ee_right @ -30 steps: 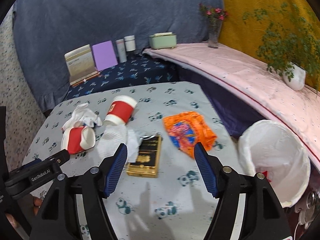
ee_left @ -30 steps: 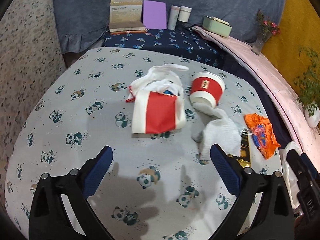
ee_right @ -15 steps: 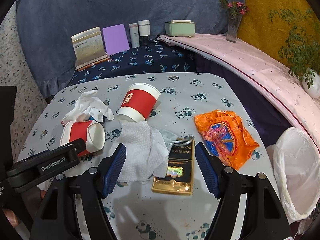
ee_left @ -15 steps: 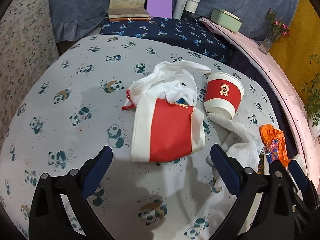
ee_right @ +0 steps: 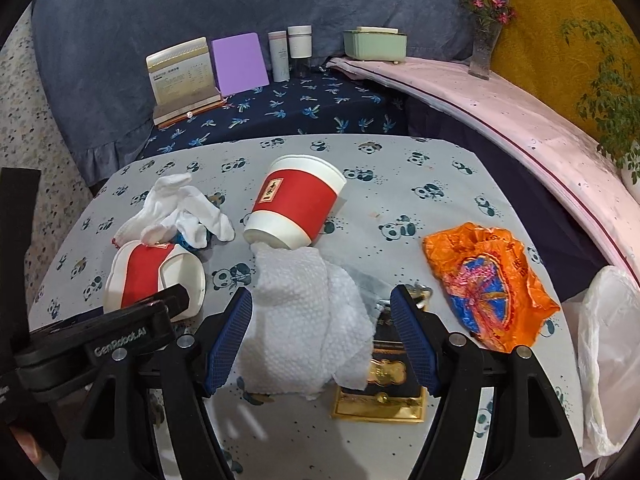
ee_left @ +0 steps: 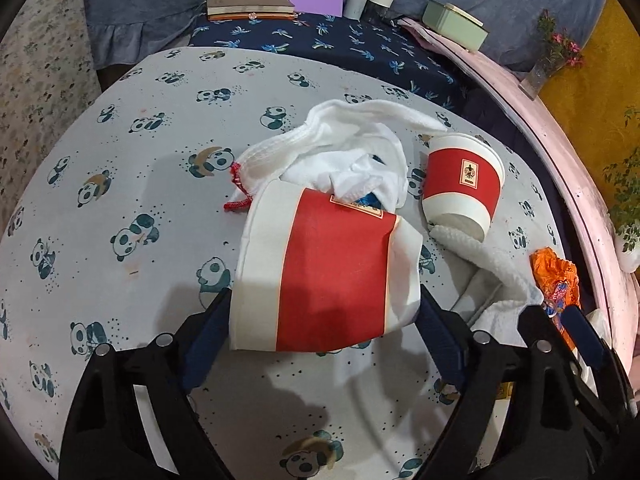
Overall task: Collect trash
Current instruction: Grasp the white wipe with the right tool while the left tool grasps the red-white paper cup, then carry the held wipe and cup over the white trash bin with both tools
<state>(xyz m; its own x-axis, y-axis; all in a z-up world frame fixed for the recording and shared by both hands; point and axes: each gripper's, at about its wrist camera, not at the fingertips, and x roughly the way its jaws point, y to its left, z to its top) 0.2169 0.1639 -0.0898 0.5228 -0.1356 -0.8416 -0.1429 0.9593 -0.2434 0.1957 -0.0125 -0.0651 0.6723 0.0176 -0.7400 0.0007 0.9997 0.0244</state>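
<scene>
Two grippers worked over the panda-print tablecloth (ee_left: 132, 184). The left gripper (ee_left: 324, 334), at the lower middle of the left wrist view, had its jaws spread wide to either side of a flattened red-and-white paper cup (ee_left: 328, 276) lying on its side; whether the blue pads touched it I could not tell. A white cloth (ee_left: 344, 152) lay bunched just above that cup, and a second red cup (ee_left: 462, 184) lay tipped over at right centre. The right gripper (ee_right: 322, 340), in the lower middle of the right wrist view, was likewise released, straddling a crumpled paper towel (ee_right: 304, 312). A gold-edged box (ee_right: 384, 392) lay partly under the towel. An orange wrapper (ee_right: 484, 284) sat at right, and a white bag (ee_right: 608, 352) hung at the right edge.
</scene>
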